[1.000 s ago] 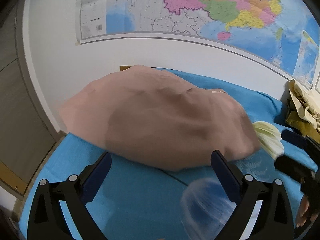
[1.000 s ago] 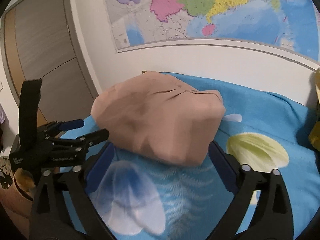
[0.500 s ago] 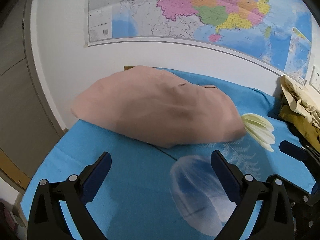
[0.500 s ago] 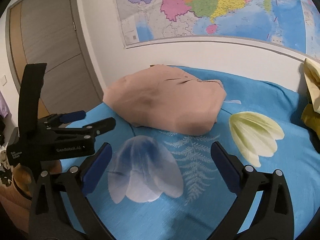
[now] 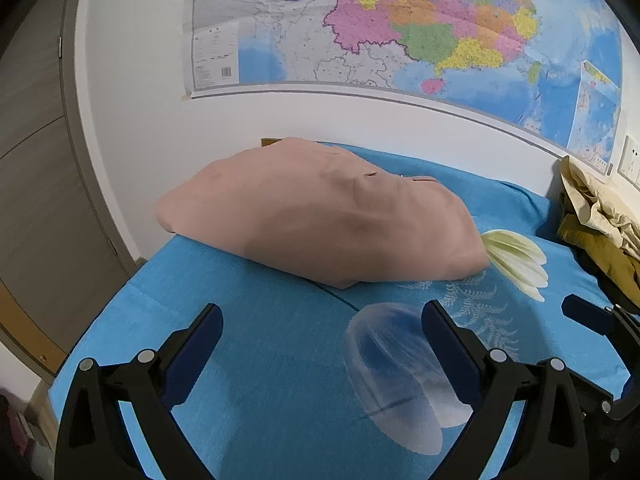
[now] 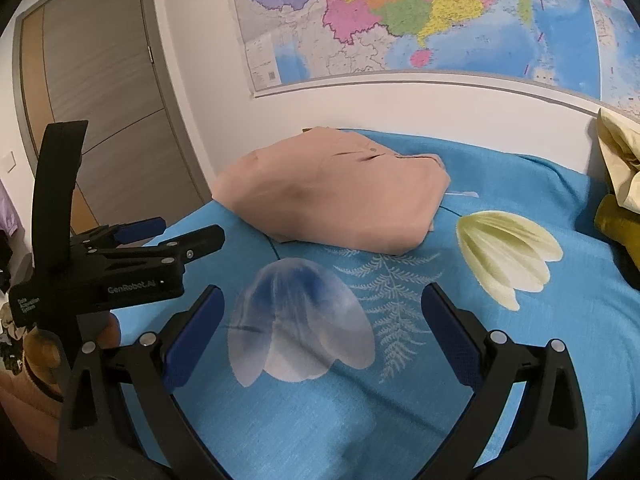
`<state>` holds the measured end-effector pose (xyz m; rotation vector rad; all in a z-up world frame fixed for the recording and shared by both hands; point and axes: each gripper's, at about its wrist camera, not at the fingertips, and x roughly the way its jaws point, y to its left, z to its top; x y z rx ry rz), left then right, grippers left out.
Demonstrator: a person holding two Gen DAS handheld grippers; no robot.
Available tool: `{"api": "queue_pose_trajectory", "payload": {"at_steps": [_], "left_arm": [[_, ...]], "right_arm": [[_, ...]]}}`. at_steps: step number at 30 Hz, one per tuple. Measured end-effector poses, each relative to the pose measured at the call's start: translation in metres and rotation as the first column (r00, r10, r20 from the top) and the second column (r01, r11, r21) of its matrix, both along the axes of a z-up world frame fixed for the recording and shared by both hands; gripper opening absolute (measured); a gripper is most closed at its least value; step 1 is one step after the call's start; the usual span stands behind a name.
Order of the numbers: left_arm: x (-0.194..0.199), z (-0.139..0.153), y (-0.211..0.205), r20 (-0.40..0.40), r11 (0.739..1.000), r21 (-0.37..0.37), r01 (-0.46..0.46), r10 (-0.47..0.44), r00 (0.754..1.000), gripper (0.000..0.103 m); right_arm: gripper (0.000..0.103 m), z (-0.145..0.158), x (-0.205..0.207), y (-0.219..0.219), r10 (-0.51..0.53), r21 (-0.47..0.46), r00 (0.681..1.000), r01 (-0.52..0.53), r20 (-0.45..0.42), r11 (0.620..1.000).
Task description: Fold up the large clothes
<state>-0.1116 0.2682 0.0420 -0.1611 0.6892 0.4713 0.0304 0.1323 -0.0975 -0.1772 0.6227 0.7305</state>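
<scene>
Garment (image 5: 320,216), a pink folded bundle, is lying at about 12 o'clock in both wrist views, on the far part of the sheet (image 5: 260,340) close to the wall. Compared with a second ago it is showing smaller and farther off: both tools are backing away from it, and more blue cloth is opening up between the fingers and the bundle. I take this to mean the fold is finished, or nearly so, and the hands are letting the piece be.

Left gripper (image 5: 320,334) is standing wide open with nothing between its pads, hanging over bare sheet near the printed blue flower (image 5: 396,376). Right gripper (image 6: 320,320) is likewise spread and empty, over the same flower print. In the right view the left tool is showing at 9 o'clock, well apart from the garment.

Bundle's left end is reaching toward the sheet's edge at 9 to 10 o'clock, where the bed is meeting the wall and the door (image 6: 104,112); whether it is overhanging I cannot tell. Its far edge is sitting close under the map (image 5: 400,28). At 3 o'clock a heap of cream and mustard clothes (image 5: 592,224) is waiting, apart from the bundle, with the white flower print (image 6: 508,248) between them. Open room is lying at 6 o'clock, across the near sheet, and that is probably where the next piece would be spread.
</scene>
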Motion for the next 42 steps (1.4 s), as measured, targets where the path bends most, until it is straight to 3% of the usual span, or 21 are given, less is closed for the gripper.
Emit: {"api": "queue_pose_trajectory", "payload": {"at_steps": [42], "left_arm": [[-0.011,0.005,-0.015,0.023,0.998,0.042,0.041,-0.042,0.999,0.096]], "right_arm": [[0.097,0.001,-0.012,-0.005,-0.021,0.009,1.000,0.021,0.017,1.000]]}}
